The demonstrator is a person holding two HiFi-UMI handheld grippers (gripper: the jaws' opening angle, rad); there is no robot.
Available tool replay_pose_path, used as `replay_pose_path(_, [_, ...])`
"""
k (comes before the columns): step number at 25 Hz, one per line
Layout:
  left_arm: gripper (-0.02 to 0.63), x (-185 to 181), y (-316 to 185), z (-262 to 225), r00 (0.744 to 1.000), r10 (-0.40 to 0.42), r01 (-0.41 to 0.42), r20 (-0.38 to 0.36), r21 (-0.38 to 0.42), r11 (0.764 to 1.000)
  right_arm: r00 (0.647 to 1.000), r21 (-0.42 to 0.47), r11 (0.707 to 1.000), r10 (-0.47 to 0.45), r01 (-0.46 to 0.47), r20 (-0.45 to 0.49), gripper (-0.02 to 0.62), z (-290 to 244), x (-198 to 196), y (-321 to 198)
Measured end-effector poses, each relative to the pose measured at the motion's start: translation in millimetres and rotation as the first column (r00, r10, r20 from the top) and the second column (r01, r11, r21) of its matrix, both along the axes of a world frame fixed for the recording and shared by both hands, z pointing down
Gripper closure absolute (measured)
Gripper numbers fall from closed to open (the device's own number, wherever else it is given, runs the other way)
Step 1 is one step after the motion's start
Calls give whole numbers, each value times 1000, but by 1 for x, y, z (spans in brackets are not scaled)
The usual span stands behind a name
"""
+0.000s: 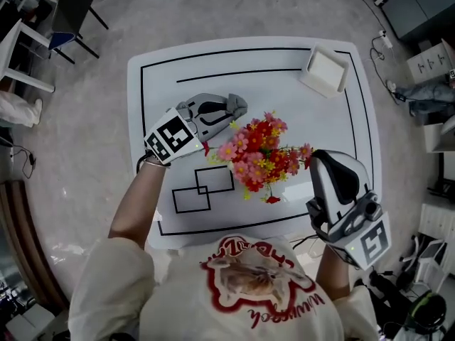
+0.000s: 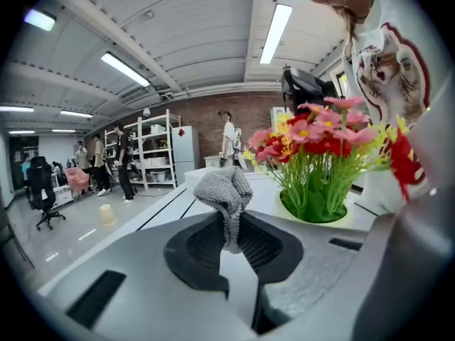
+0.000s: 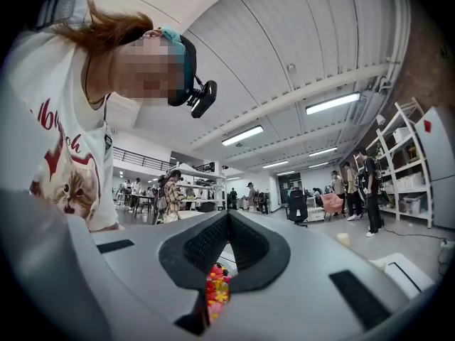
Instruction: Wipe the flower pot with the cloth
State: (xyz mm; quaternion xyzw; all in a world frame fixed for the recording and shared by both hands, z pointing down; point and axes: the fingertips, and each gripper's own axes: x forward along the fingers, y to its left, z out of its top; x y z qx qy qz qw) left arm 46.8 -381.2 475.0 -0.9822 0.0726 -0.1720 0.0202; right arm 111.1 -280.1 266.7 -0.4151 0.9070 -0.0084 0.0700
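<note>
The flower pot is a bunch of red, pink and yellow flowers (image 1: 261, 156) standing mid-table; the blooms hide the pot from above. In the left gripper view its green stems (image 2: 313, 190) rise just to the right of the jaws. My left gripper (image 1: 226, 109) is up and left of the flowers, shut on a bunched grey cloth (image 1: 237, 106). That cloth (image 2: 225, 194) sticks up from between the pads. My right gripper (image 1: 323, 160) hangs close to the flowers' right side. Its tips (image 3: 229, 222) meet with nothing between them, and flowers (image 3: 215, 290) show below the jaws.
The white table (image 1: 163, 84) carries black line markings and two overlapping rectangles (image 1: 202, 189) at its near left. A white box (image 1: 325, 69) sits at the far right corner. Chairs, shelves and people stand around the room.
</note>
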Motion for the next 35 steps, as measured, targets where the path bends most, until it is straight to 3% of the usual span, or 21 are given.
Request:
replay_pose_path(2, [565,9,0,6,998,46,-47,33,9,999,1000,-11,1000,13,-13,1,596,4,10,-5])
replay_pose_path(8, [565,24,14,12,986,167,-166,28,-29,986,999,-22,999,40,-39,37,596,6,26,-19])
replay_pose_path(14, [565,22,24,18,970,240,-237,32,-80,968,999,-16,999,36,-36,-5,595,16,34,-19])
replay_pose_path(23, [565,19,33,30,950,297,-293,94,-57,954,999,-33,999,42,-41,19,595,14,34,-23])
replay_pose_path(35, [565,9,35,33,955,277,-272,108,-57,961,998,-13,998,56,-56,-13,597,14,34,-17])
